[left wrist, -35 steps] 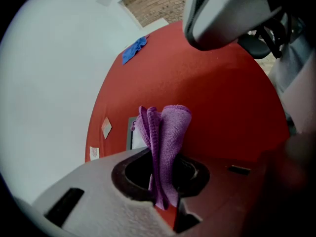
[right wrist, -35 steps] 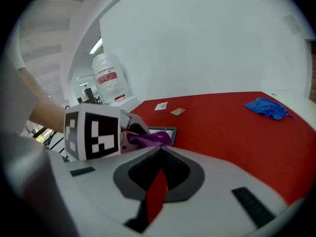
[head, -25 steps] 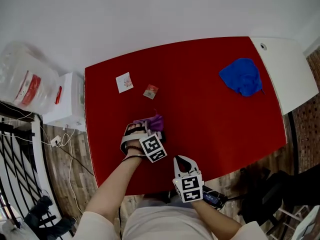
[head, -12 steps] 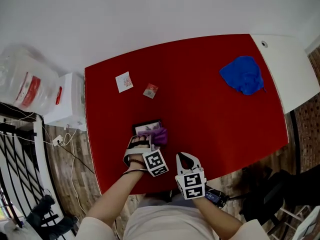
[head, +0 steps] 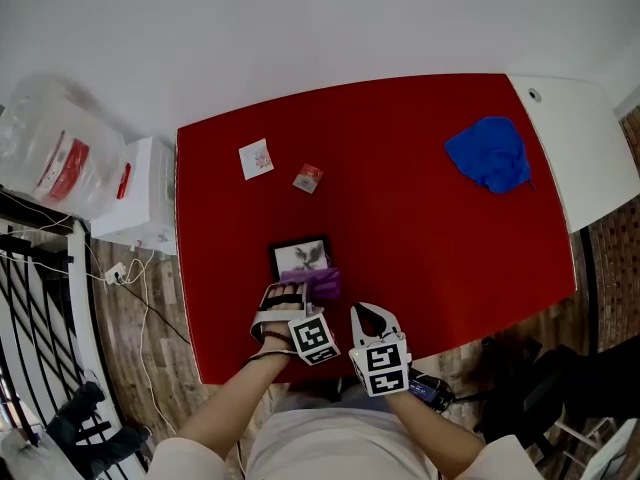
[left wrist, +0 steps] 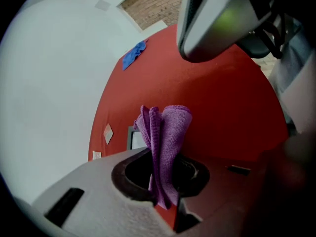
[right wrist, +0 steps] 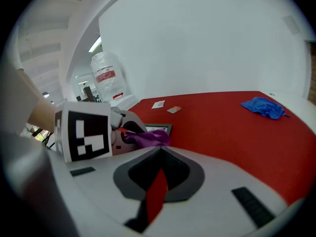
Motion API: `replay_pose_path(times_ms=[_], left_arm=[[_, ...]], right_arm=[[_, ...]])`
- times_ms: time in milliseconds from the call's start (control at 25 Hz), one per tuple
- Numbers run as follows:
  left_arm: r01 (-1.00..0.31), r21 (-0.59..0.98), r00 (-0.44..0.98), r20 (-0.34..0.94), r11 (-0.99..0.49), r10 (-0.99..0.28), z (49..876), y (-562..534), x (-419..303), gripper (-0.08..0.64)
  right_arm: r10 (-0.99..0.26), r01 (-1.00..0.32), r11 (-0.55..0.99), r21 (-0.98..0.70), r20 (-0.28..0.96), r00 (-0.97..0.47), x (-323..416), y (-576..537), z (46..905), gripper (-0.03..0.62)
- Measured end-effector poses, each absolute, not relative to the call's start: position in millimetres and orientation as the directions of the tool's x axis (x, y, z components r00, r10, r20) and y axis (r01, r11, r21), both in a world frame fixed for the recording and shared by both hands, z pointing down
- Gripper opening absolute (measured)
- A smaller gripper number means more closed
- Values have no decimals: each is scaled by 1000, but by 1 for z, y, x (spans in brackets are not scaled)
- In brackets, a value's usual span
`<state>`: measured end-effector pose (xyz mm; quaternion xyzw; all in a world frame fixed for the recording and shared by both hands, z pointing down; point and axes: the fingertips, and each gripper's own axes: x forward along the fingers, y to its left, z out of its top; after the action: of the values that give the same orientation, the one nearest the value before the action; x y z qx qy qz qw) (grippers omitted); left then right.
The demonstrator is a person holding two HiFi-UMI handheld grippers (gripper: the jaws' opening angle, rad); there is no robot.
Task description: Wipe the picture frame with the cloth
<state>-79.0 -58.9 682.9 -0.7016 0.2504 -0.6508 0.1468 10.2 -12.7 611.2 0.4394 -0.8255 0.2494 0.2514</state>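
- The red table [head: 440,238] carries everything. The picture frame [head: 302,257] lies flat on it, towards the person's edge and left of the middle.
- The left gripper [left wrist: 163,179] sits just on the person's side of the frame and points at it. Its jaws are clamped tight on a fold of the purple cloth.
- The right gripper [right wrist: 159,181] hangs to the right of the frame and nearer the person, close beside the left gripper. Its jaws are drawn together to a thin slit with nothing between them. Only a sliver of the table shows through.
- A blue cloth [head: 490,153] lies crumpled far to the right of the frame and further from the person, well apart and untouched.
- The frame, dark-edged round a pale picture, lies almost wholly uncovered in the head view.
- The purple cloth [head: 320,285] bunches out of the left jaws at the frame's near right corner. It seems to touch that edge, though contact cannot be confirmed.
- Two small cards [head: 256,158] lie beyond the frame, well apart from it.
- Progress, as a judgement: the cloth is in hand and at the frame, so wiping looks under way. With the cloth only at the near edge, most of the face seems left for it to cross. No view shows how clean the glass is.
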Motion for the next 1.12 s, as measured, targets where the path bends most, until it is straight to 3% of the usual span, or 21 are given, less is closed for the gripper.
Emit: replay_pose_path(times_ms=[240, 360, 560, 920, 1120], left_arm=[[-532, -438, 184, 775, -725, -604, 620, -50, -81, 61], [-648, -402, 232, 704, -647, -671, 585, -30, -92, 61], [-864, -174, 276, 624, -473, -732, 543, 13, -112, 61], [-957, 1, 245, 532, -289, -811, 521, 42, -136, 61], [-968, -9, 211, 504, -249, -838, 506, 38, -156, 61]], right_arm=[[-611, -841, 511, -175, 615, -499, 8, -9, 591, 3], [-617, -839, 515, -175, 604, -504, 6, -5, 574, 3], [-623, -835, 518, -187, 586, -518, -4, 10, 542, 3], [-612, -805, 568, -171, 567, -552, -25, 28, 513, 3], [-628, -813, 560, -157, 560, -541, -30, 26, 509, 3]])
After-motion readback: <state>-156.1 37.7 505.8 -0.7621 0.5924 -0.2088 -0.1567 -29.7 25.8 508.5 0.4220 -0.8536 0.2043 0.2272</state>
